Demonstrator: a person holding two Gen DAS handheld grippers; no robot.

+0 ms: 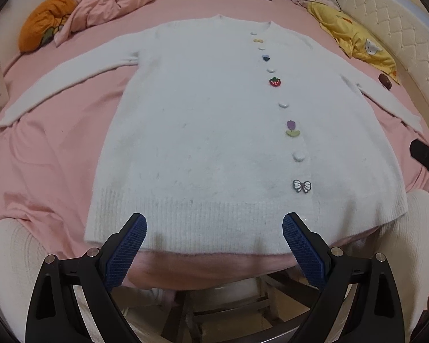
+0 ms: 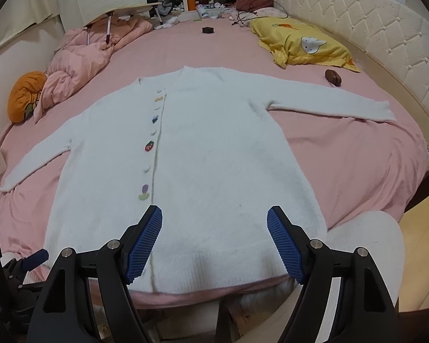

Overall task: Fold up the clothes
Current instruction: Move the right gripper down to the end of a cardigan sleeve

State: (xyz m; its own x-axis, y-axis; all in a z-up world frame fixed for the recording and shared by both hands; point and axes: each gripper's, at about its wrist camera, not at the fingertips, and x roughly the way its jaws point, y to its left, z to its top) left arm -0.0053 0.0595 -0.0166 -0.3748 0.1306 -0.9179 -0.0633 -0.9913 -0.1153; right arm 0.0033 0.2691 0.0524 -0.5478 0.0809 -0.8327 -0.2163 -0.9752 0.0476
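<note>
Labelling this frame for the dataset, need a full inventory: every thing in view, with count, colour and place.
fuzzy white knit cardigan: one, white, flat on the bed, sleeves spread, hem nearest the grippers.
shaped buttons: one row, mixed colours, down the cardigan's front.
pink bedsheet: one, pink, under the cardigan.
crumpled pink duvet: one, pink, far left.
orange cushion: one, orange, beside the duvet.
yellow pillow with a white rabbit: one, yellow, far right by the headboard.
cream quilted headboard: one, cream, right edge.
small dark brown object: one, near the right sleeve.
left gripper: open, above the hem.
right gripper: open, above the hem.

Both wrist views downward, sharing cardigan (image 1: 203,131)
</note>
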